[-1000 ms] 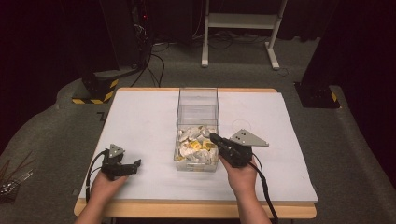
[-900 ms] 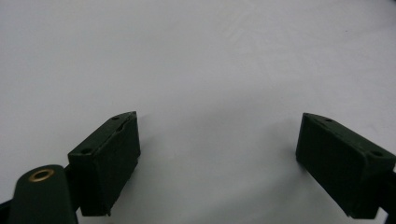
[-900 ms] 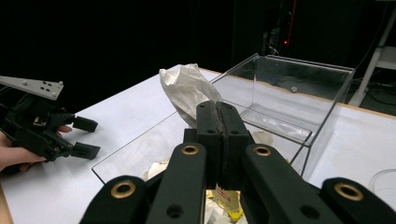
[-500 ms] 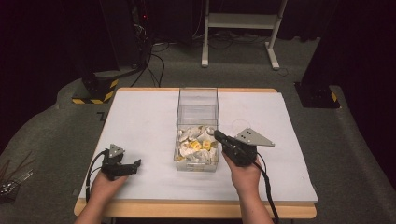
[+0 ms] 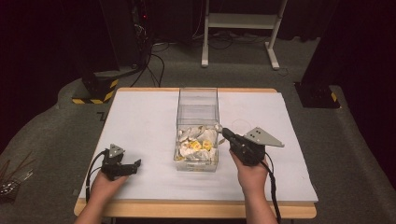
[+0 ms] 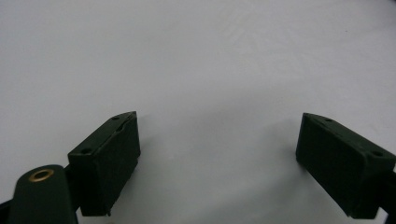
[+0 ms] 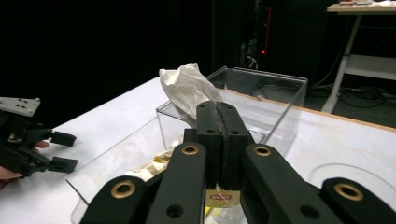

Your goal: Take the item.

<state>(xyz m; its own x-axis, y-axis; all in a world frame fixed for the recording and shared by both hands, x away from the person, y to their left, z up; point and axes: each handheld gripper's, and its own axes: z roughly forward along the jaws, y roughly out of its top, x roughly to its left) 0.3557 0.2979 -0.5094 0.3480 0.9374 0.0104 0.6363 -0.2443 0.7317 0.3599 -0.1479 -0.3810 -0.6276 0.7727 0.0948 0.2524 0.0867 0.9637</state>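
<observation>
A tea bag point(image 7: 187, 91) is clamped in the right gripper point(image 7: 217, 109) above the box point(image 5: 197, 100). The left gripper point(image 6: 217, 154) is held with jaws apart near the table's point(image 5: 140, 121) front left corner.

R gripper point(image 7: 217, 109) clamped on white sachet point(image 7: 187, 88) | over clear box point(image 7: 280, 93) | poss. teabag

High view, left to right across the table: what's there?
Left gripper → clear box of tea bags → right gripper, shut on one tea bag.

claws point(image 5: 218, 131): 2; clear box point(image 5: 198, 98): 1; table point(image 5: 140, 121): 1; tea bags point(image 5: 196, 144): many, uncountable
</observation>
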